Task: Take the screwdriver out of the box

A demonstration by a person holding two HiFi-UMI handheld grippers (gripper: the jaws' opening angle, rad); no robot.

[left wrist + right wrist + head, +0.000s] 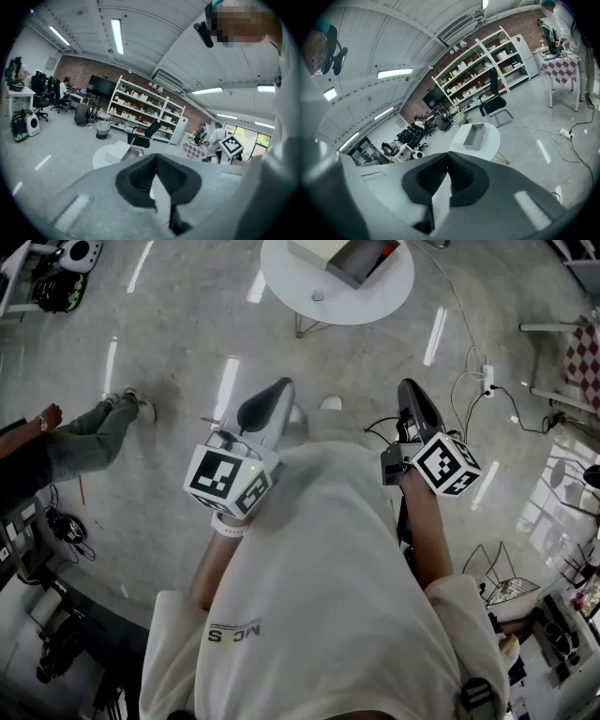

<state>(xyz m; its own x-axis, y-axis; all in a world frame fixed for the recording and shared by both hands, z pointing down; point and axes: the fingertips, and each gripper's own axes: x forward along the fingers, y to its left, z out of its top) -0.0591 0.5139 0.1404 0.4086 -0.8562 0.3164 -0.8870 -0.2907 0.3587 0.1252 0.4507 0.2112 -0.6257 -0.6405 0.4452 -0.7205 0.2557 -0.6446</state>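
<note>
An open grey box (352,259) stands on a round white table (309,292) at the top of the head view, with a red-handled tool (385,251) lying inside; it is too small to tell more. My left gripper (277,388) and right gripper (410,390) are held in front of my torso, well short of the table, both shut with nothing between the jaws. In the left gripper view, the left gripper (156,158) points toward the box (119,151). In the right gripper view, the box (474,136) sits just beyond the right gripper (448,156).
A person's legs (98,427) stretch across the floor at the left. A power strip with cables (487,379) lies on the floor at the right, near a checkered table (585,354). A black chair (496,107) and shelves (487,65) stand behind the round table.
</note>
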